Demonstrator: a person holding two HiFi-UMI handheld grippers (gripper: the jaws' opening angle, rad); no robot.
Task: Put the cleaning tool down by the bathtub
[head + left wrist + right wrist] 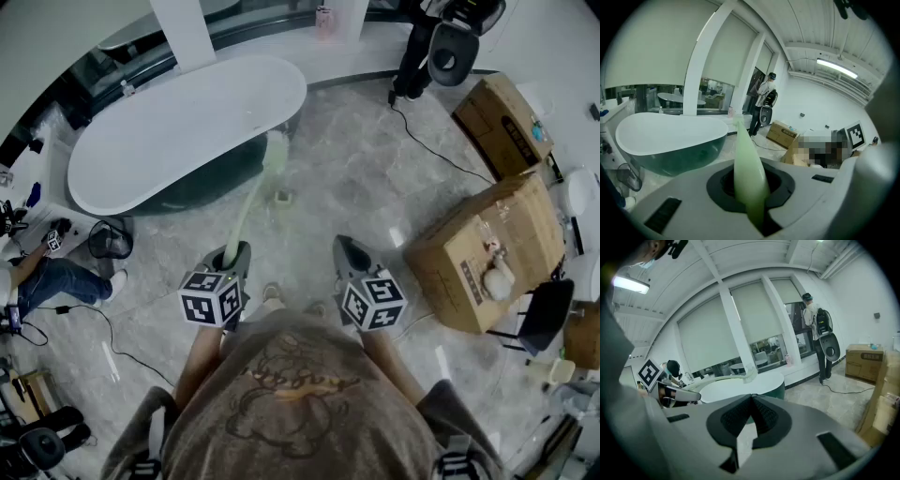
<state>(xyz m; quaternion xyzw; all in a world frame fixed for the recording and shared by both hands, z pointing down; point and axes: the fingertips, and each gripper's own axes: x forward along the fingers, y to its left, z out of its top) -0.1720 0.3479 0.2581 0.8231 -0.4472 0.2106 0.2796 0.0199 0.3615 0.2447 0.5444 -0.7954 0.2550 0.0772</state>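
The cleaning tool is a long pale-green brush with a handle that curves up to a head near the bathtub's rim. My left gripper is shut on the lower end of its handle, and the tool's head points toward the white oval bathtub ahead and left. In the right gripper view the tool's head shows over the bathtub. My right gripper hangs beside the left one, jaws shut with nothing between them.
Cardboard boxes stand on the marble floor to the right, another box farther back. A person with a backpack stands by the window ledge, a cable trailing across the floor. Another person sits at the left near a black basket.
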